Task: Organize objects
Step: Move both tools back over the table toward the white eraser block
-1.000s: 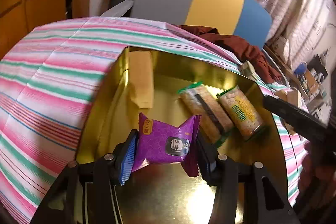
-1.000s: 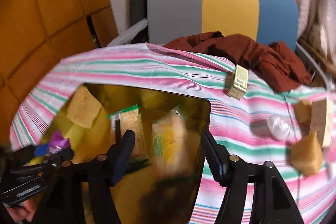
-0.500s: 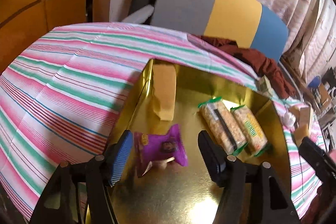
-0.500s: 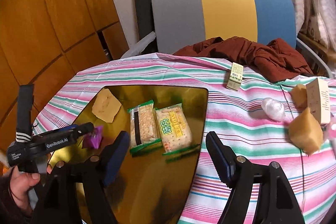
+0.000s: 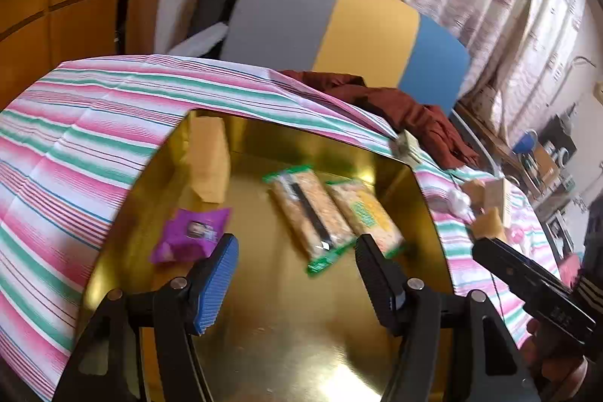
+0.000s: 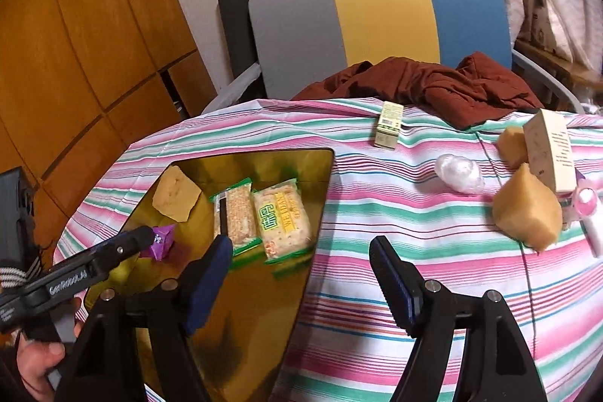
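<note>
A gold tray point(image 5: 286, 334) point(image 6: 241, 304) lies on the striped tablecloth. In it are a purple snack packet point(image 5: 190, 234) point(image 6: 162, 240), a yellow sponge block point(image 5: 209, 161) point(image 6: 175, 193) and two cracker packs point(image 5: 331, 213) point(image 6: 264, 217). My left gripper point(image 5: 296, 257) is open and empty above the tray, the purple packet lying just left of its blue finger. My right gripper point(image 6: 301, 259) is open and empty over the tray's right edge.
On the cloth right of the tray lie a small green box point(image 6: 390, 124), a clear plastic wad point(image 6: 458, 173), two yellow sponge chunks point(image 6: 525, 210), a cream carton point(image 6: 550, 149) and a pink item point(image 6: 586, 204). A brown garment point(image 6: 426, 85) and a chair sit behind.
My left gripper opened and let go of the purple packet, which now lies in the tray; the gripper drew back and to the right. My right gripper pulled back and to the right.
</note>
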`<state>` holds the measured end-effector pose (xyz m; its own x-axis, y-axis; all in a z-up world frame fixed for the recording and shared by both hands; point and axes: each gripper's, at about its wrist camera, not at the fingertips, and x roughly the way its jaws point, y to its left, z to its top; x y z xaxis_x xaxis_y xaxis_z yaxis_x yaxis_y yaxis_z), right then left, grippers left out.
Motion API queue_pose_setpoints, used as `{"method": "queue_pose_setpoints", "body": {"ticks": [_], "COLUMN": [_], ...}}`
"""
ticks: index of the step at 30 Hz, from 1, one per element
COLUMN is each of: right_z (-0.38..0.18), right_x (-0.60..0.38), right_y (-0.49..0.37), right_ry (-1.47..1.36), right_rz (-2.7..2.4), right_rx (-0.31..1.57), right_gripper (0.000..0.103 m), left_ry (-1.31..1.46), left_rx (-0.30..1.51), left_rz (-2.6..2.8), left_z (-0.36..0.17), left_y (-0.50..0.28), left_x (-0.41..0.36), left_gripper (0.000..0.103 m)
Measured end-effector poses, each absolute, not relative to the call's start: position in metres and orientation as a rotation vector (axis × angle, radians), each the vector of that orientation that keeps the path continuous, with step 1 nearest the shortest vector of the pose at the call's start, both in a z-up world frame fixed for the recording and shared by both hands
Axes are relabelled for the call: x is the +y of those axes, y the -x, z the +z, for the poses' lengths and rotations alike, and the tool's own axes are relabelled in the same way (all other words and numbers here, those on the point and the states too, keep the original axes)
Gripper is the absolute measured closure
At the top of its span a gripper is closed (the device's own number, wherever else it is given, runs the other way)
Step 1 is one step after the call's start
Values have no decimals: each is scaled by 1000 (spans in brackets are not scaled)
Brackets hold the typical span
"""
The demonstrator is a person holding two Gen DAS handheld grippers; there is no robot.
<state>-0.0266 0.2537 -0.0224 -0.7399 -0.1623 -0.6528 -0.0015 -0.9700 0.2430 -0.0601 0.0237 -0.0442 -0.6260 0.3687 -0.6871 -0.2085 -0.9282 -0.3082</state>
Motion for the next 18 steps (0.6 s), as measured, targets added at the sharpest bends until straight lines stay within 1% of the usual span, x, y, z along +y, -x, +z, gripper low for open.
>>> {"method": "queue_pose_setpoints", "body": {"ticks": [9, 18], "right_z": [-28, -31], "right_x": [278, 316], "right_y": [16, 0], "right_ry": [-1109, -1125], "right_rz": [-2867, -2928], "right_rx": [-411, -467], "right_gripper": [25, 25], "left_ry": [1139, 1113], "left_rx": [-242, -124], "left_rz": [2444, 2345], "left_z": [-40, -35], "left_y": [43, 20], "left_x": [57, 104], "left_gripper": [38, 38]}}
